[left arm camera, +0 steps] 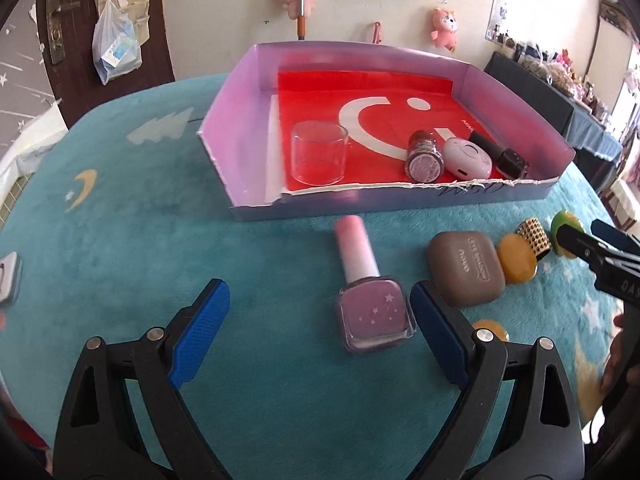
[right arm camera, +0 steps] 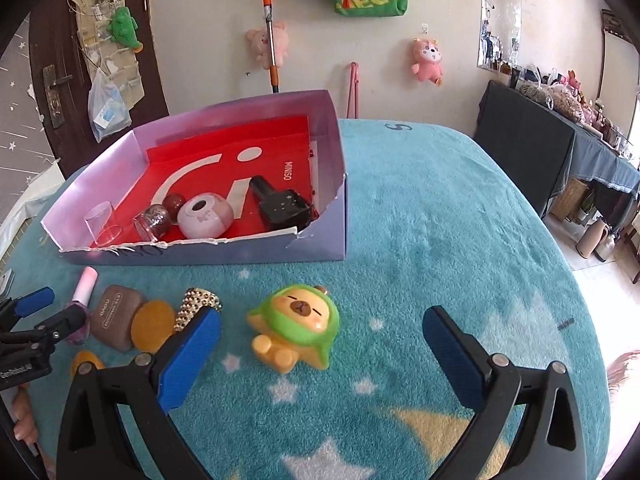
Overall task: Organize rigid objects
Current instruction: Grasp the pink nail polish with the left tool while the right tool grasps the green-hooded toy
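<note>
**Two claws poised over the last loose items**

Left wrist view: nearest the camera, the left claw stands with its blue pads wide apart and nothing between them. The pink nail polish bottle lies on its side on the teal counter, its square base just inside the right-hand pad, its cap pointing toward the cardboard box. Beside it rest a brown case and a yellow disc. Judging from this, the bottle is the next pick; closing across the flat sides of the base, centred rather than off to one pad, should stop it from twisting out.

Right wrist view: the right claw is likewise spread apart and empty. The capybara toy sits between its pads, slightly toward the left one, well short of the box's near wall. Its rounded head looks slippery, so gripping low across the body seems safer.
</note>
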Motion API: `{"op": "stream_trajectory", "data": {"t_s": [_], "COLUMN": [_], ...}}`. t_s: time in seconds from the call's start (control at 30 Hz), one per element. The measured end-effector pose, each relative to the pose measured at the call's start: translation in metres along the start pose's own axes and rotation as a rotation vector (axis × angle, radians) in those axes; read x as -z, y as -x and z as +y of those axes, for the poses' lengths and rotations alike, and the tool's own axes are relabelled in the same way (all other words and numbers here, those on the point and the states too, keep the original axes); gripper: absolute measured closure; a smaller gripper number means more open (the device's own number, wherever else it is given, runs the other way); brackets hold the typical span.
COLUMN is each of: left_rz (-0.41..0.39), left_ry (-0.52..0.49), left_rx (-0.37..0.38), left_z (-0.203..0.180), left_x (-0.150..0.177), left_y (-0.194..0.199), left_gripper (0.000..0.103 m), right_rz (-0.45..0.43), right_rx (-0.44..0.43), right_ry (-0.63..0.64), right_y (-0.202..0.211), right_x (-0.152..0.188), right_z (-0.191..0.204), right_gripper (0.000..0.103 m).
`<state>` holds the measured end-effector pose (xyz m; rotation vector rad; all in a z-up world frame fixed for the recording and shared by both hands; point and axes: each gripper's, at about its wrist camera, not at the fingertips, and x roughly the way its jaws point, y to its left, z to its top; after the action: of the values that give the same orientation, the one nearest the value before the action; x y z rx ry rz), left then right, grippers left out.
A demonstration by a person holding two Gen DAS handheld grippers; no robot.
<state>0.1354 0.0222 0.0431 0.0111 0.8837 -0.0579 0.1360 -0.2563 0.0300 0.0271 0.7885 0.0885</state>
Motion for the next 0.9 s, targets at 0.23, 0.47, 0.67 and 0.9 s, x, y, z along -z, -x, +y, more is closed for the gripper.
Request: {"op": "stream_trajectory", "data": {"t_s": [0.23, 0.47, 0.67, 0.9], "left_rz": [0.009, 0.036, 0.022, 0.005], "left_ry": [-0.018, -0.017, -0.016, -0.051], "left_rx": [0.007, 0.052, 0.061, 0.093], "left_z": [-0.005, -0.007, -0.010, -0.020], "left_x": [-0.001, -0.003, -0.007, -0.006], "left_y": [-0.006, -0.015, -0.018, -0.015], "left_gripper": [0.011, 0.028, 0.042, 0.068], "right_rz": [0.040, 0.050, 0.054, 0.070], "right_rx": [-0.009, -0.034, -0.053, -0.126], "right_ry": [-0.012, -0.016, -0.011, 0.016], "right_y": [-0.010, -0.013, -0.013, -0.012], "right_x": [-0.002, -0.001, 0.000, 0.005], "right_z": [-0.002, -0.002, -0.001, 0.005], "right_gripper": [0.000, 0.012, 0.023, 0.051]}}
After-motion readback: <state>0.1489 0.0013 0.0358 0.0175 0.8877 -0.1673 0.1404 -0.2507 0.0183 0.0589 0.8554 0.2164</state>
